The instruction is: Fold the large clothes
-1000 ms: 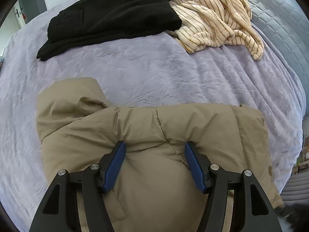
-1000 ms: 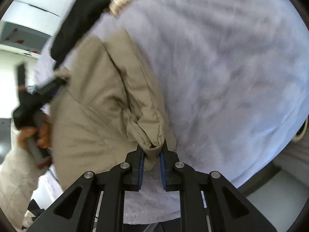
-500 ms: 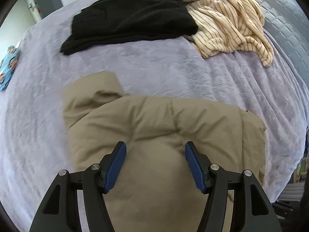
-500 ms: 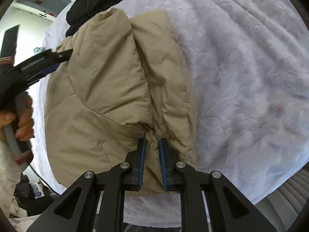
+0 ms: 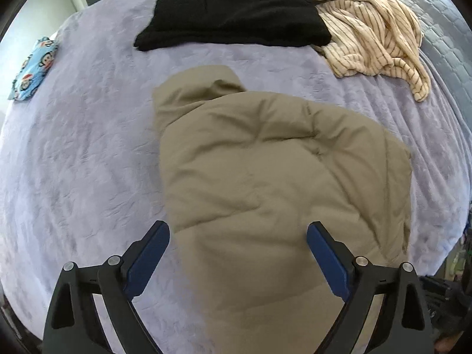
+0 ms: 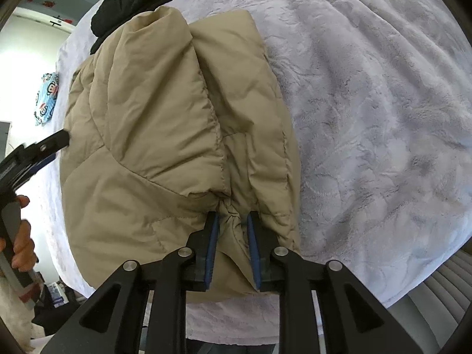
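Tan puffer jacket (image 5: 280, 183), lying folded near the front edge of the lavender bed (image 5: 88, 147), with wide bare cover to its right and left and a black garment (image 5: 233, 11) and striped cream garment (image 5: 374, 35) well apart at the far side. Left tool (image 5: 238, 242): jaws have just been opening, wide and empty above the jacket; right tool (image 6: 233, 221): jaws have just been easing apart, a gathered pinch of fabric between them. Judged best practice: free that pinch fully, then lift straight up so the fold stays flat.

The jacket (image 5: 280, 177) lies on the bed (image 5: 88, 162). Behind the jacket lie a folded garment (image 5: 236, 11) and a striped garment (image 5: 374, 35).
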`<move>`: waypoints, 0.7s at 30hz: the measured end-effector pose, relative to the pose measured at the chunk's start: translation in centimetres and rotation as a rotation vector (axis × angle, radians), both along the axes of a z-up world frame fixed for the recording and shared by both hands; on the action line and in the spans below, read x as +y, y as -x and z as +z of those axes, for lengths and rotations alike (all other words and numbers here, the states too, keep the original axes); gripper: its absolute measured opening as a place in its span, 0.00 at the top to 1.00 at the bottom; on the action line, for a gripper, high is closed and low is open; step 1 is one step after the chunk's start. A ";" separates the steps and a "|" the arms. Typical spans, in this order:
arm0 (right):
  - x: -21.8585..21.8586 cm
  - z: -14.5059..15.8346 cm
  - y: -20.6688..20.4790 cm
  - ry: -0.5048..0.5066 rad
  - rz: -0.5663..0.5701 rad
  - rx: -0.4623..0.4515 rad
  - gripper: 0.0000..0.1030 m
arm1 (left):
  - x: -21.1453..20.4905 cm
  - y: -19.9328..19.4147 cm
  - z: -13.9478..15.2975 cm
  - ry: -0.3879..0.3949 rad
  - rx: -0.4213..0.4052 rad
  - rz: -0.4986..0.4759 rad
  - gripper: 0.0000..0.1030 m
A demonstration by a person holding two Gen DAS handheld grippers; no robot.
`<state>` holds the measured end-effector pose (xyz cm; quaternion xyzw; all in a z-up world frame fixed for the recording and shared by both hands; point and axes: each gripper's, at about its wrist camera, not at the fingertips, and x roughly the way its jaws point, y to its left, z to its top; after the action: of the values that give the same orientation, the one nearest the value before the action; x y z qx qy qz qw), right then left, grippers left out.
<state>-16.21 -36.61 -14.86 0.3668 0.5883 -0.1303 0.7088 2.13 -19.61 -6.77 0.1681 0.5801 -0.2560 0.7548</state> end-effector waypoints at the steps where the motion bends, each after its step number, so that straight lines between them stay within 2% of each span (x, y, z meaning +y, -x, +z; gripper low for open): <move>1: 0.0 0.1 -0.1 0.000 -0.001 0.002 0.78 | 0.3 0.1 -0.1 -0.009 -0.002 0.001 0.08; 6: 0.1 0.6 -0.6 0.001 -0.015 -0.003 0.76 | 1.6 -0.1 -0.5 -0.008 0.031 0.019 0.08; 7: -0.2 0.9 -0.7 0.003 -0.020 -0.011 0.74 | 1.8 -0.1 -0.6 -0.006 0.036 0.023 0.04; 8: -0.6 1.3 -0.6 0.012 -0.027 -0.022 0.66 | 2.0 -0.2 -0.7 -0.007 0.043 0.030 0.00; 11: -1.6 1.8 -0.7 0.038 -0.043 -0.038 0.50 | 2.7 -0.5 -1.2 0.002 0.072 0.043 0.00; 14: -2.3 1.5 -1.0 0.034 -0.039 -0.034 0.45 | 3.5 -0.7 -1.6 0.028 0.118 0.063 0.00; 16: -2.8 1.4 -1.1 0.037 -0.032 -0.040 0.38 | 3.9 -0.9 -1.7 0.044 0.140 0.076 0.00; 18: -3.4 1.7 -1.1 0.016 -0.041 -0.072 0.35 | 4.2 -1.1 -1.8 0.051 0.150 0.083 0.00; 21: -5.0 1.6 -0.8 -0.034 -0.080 -0.123 0.24 | 4.4 -1.3 -2.1 0.055 0.164 0.086 0.00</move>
<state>-15.44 -41.58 -13.24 0.4092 0.5306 -0.1256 0.7316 3.41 -15.20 -8.91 0.1008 0.6393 -0.2523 0.7194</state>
